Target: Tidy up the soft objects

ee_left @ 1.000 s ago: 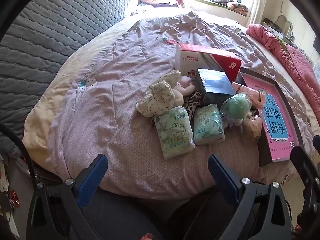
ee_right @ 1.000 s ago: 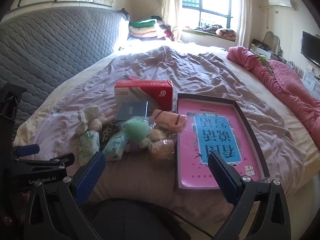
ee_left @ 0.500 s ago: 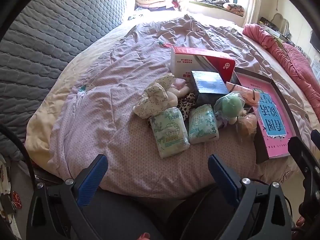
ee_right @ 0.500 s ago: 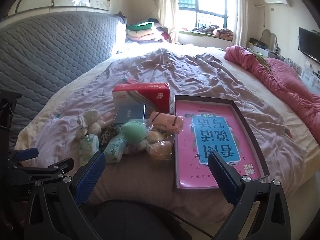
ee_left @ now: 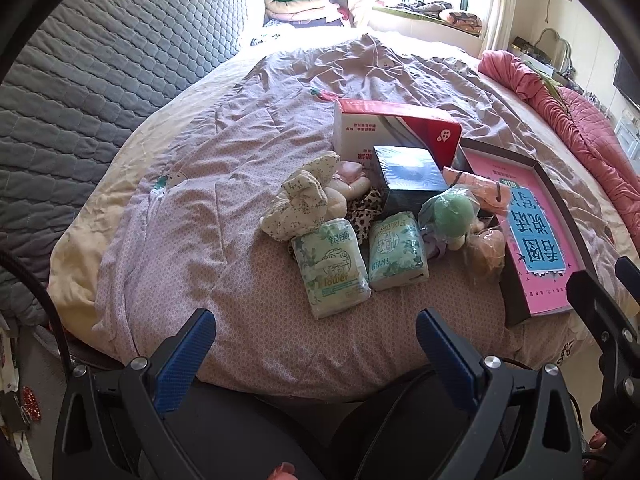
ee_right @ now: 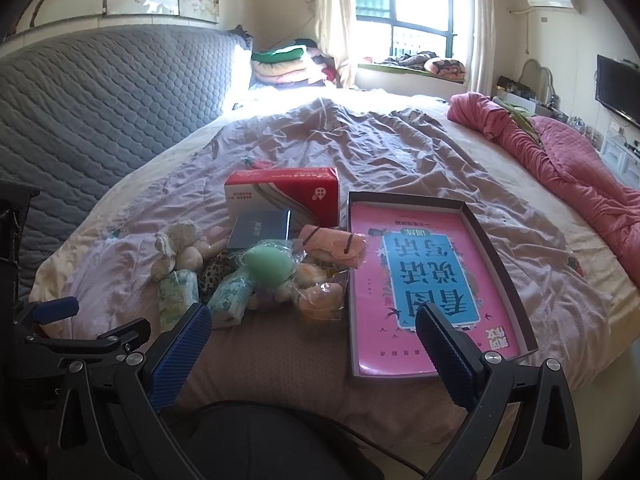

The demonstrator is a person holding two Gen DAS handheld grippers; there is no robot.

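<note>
A pile of soft things lies on the bed: two green tissue packs (ee_left: 330, 266) (ee_left: 396, 256), a floral plush toy (ee_left: 304, 200) (ee_right: 178, 250), a green sponge in a clear bag (ee_left: 450, 210) (ee_right: 266, 266), a peach sponge (ee_right: 320, 296) and a pink rolled cloth (ee_right: 334, 246). Right of the pile sits an open shallow box with a pink lining (ee_right: 424, 276) (ee_left: 532, 232). My left gripper (ee_left: 316, 344) hovers open before the tissue packs, holding nothing. My right gripper (ee_right: 312, 340) is open and empty near the box's front edge.
A red-and-white carton (ee_right: 282, 196) and a dark box (ee_right: 260, 234) stand behind the pile. A grey quilted headboard (ee_right: 100, 92) runs along the left. A pink quilt (ee_right: 560, 152) is bunched at the right. Folded blankets (ee_right: 288, 66) are stacked far back by the window.
Both views have drawn back and tilted up a little, so the pile and the box look slightly farther off. Nothing on the bed has moved; both grippers stay open.
</note>
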